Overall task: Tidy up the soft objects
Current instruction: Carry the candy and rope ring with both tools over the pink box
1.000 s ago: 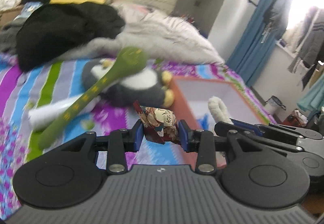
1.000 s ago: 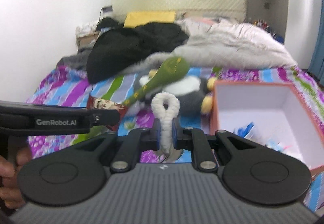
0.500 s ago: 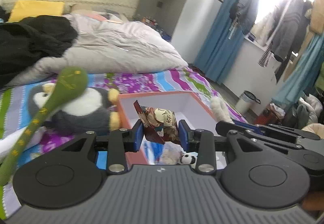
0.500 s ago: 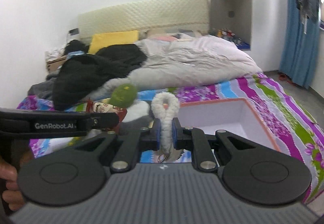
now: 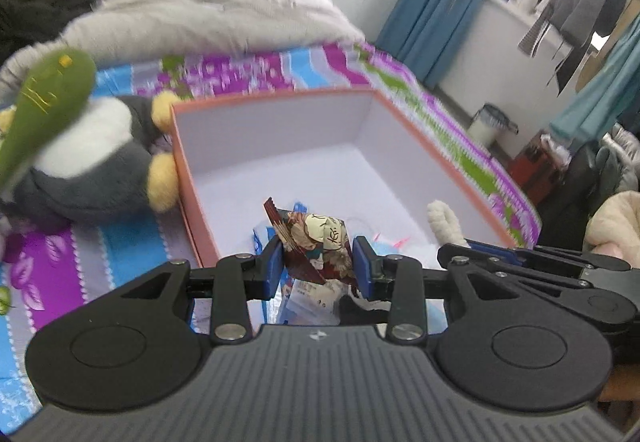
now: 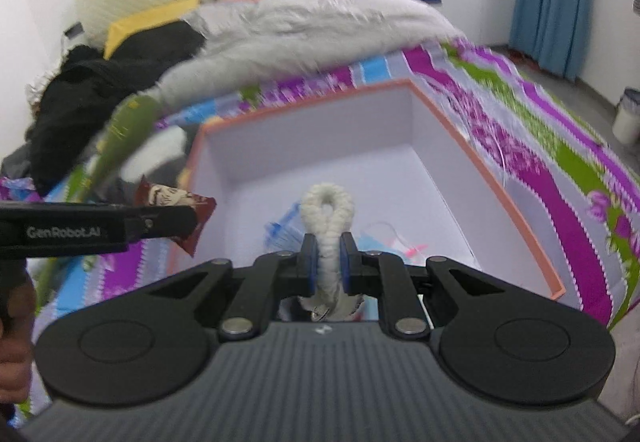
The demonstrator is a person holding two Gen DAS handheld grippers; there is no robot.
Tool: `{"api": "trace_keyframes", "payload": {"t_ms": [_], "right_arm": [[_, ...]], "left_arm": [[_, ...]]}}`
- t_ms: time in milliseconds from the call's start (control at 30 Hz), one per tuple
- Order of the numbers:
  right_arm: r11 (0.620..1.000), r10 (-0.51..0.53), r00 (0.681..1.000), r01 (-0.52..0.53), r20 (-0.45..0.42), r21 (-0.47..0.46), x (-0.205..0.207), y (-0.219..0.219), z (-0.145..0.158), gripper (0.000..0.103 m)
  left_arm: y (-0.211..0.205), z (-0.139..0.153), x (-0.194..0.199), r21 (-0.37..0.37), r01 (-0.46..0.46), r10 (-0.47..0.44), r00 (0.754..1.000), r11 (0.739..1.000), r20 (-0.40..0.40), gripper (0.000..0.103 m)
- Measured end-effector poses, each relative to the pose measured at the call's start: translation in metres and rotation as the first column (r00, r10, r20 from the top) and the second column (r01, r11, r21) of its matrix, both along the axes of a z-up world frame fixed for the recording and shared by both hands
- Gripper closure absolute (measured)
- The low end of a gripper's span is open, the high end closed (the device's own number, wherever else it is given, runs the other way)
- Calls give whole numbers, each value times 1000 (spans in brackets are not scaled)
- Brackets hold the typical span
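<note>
My left gripper (image 5: 319, 260) is shut on a small patterned pouch (image 5: 316, 242), dark red with a printed figure, and holds it over the near end of an open orange box (image 5: 436, 146) with a white inside. My right gripper (image 6: 328, 258) is shut on a white fluffy loop (image 6: 328, 214) and holds it over the same box (image 6: 516, 210). The pouch also shows at the left of the right wrist view (image 6: 176, 210). The loop shows at the right of the left wrist view (image 5: 444, 218). Small blue and white items (image 6: 288, 232) lie on the box floor.
A grey and white plush penguin (image 5: 92, 162) lies left of the box with a long green plush (image 5: 44, 98) across it. A grey fluffy blanket (image 5: 208, 14) and black clothing (image 6: 100, 82) lie behind. The bedspread (image 6: 560, 178) is striped purple, green and blue.
Both grippers have moved forward and tilted down over the box, each keeping its hold. The box now fills the middle of both views.
</note>
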State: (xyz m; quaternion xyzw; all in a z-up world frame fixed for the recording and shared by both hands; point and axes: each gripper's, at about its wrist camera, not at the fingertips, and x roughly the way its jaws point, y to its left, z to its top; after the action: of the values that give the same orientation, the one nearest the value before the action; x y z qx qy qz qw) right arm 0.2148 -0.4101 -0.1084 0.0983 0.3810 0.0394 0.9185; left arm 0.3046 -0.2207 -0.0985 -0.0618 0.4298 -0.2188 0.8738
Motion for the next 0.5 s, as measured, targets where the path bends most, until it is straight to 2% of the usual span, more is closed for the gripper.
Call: {"api": "trace_keyframes", "payload": {"t_ms": [167,233,367,500], "right_arm": [[1000,21,997,-21,-73,8,30,-12,-33,87],[1000,26,994,-27,-103,-6,44,-13,-45,87],[999,26,986,-20,-162,43,61,-17,-67,86],[998,11,983,1,-183,64,67,-21,-76,85]], "left_arm": [[-20,-32,32,36,29,-26,997,999,-76,61],[-25,-41,46,57,35,-30,996,998,-87,61],[-32,-57,69,72,41,-33,993,997,-115,61],[-35,-64,78,83,44,-33,991,996,-128,60]]}}
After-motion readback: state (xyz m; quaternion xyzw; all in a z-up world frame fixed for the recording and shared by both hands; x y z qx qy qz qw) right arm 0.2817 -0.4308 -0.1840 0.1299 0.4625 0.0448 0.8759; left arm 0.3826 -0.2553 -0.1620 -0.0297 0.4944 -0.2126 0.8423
